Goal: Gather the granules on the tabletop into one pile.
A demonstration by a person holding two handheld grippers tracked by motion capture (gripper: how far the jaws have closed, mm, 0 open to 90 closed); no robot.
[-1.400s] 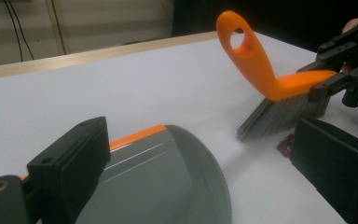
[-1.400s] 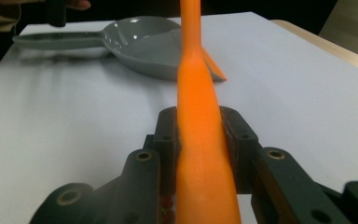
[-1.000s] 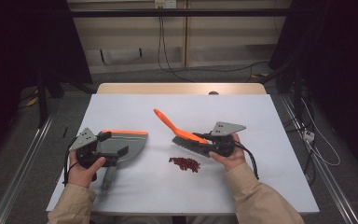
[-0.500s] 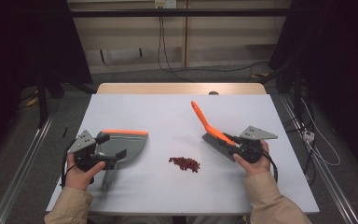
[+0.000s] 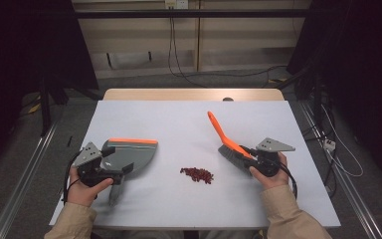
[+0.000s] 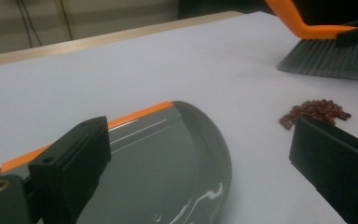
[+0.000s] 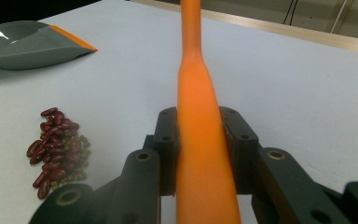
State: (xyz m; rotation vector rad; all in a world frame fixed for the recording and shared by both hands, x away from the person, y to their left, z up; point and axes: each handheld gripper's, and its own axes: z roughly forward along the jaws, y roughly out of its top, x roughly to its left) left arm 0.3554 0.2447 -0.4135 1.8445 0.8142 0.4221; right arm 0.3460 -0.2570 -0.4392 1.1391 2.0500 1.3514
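Observation:
A grey dustpan point(image 5: 132, 155) with an orange edge lies flat at the table's left. My left gripper point(image 5: 119, 160) sits over its near end, open, and in the left gripper view the dustpan point(image 6: 168, 158) lies under the widely parted jaws of the left gripper point(image 6: 200, 135). My right gripper point(image 5: 247, 155) is shut on the orange handle of a brush point(image 5: 225, 138), whose grey bristles rest on the table to the right of the beans. A small pile of red beans point(image 5: 197, 175) lies between dustpan and brush. The right gripper view shows the handle point(image 7: 200, 93) clamped in the right gripper point(image 7: 200, 128), with the beans point(image 7: 56, 147) to its left.
The white table point(image 5: 179, 117) has a wooden strip along its far edge. Cables and a metal frame lie on the floor beyond and beside it. The person's hands and beige sleeves come in from the near edge.
My right gripper has carried the brush to the right, away from the beans, and now holds still there. The left gripper and dustpan have barely moved.

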